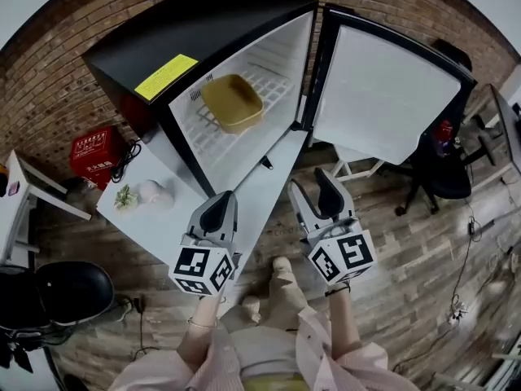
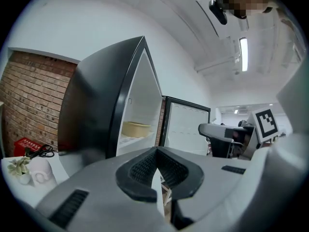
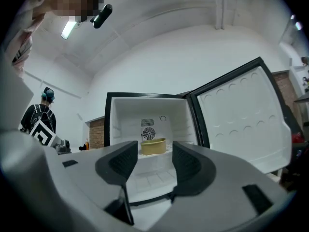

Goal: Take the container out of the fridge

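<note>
black fridge (image 1: pixel 134 51) upper centre of head view, yellow label (image 1: pixel 166 76) on its top, door (image 1: pixel 383 96) swung wide open to the right. tan container (image 1: pixel 233 103) sitting on the white wire shelf (image 1: pixel 202 135) inside, toward the back, just below the round fan vent (image 3: pixel 148 133) in the right gripper view. well apart from both tongs.

left gripper (image 1: pixel 218 208) lower centre, held over the white table (image 1: pixel 163 218) edge, jaws clenched tip to tip, gripping nothing. right gripper (image 1: pixel 317 194) just right of it, in front of the fridge opening, jaws released and spread, empty; container (image 3: pixel 153 146) seen straight through the gap between them.

around: 1 small plant (image 1: pixel 124 196) and 1 white rounded object (image 1: pixel 155 192) on the table, left of the left gripper. red box (image 1: pixel 91 151) with a black cable on the floor by the brick wall (image 1: pixel 49 96), left of the fridge. black chair (image 1: pixel 69 292) lower left, office chair (image 1: pixel 444 173) at right behind the door. another person (image 3: pixel 41 114) in dark clothes at far left of the right gripper view.
</note>
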